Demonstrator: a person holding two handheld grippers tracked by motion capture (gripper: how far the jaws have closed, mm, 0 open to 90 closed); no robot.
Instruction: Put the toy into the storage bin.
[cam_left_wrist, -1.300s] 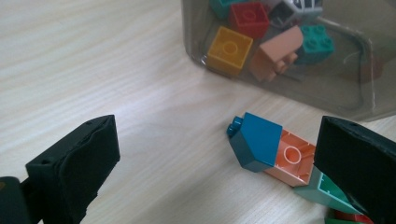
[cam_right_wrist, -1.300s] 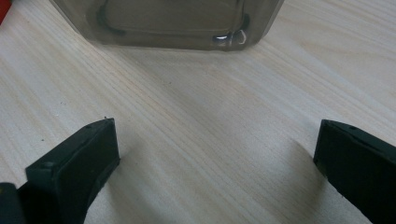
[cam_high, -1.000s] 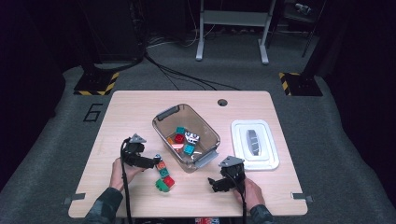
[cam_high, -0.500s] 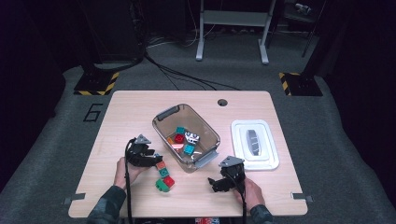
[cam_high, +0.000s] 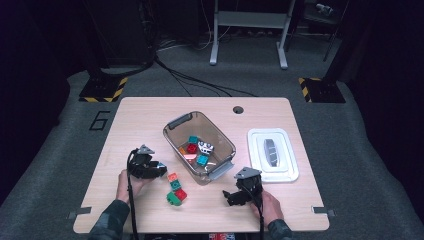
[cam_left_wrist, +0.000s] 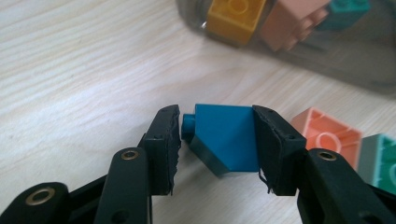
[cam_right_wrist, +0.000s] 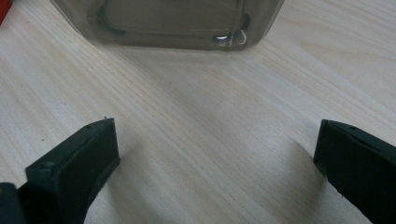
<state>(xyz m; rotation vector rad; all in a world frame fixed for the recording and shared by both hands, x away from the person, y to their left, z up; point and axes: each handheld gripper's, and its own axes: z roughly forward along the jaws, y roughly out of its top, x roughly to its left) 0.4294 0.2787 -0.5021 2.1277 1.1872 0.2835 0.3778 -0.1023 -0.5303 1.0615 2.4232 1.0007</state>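
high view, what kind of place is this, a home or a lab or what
Most likely a lab or recording studio, not a home: a numbered wooden table on grey carpet, hazard-striped floor bases, loose cables and a metal stand behind, all against dark surroundings.

Left gripper (cam_left_wrist: 216, 140) clamped; right gripper (cam_right_wrist: 217, 154) wide

A "6" is marked on the floor (cam_high: 100, 120) beside the table (cam_high: 145, 112)
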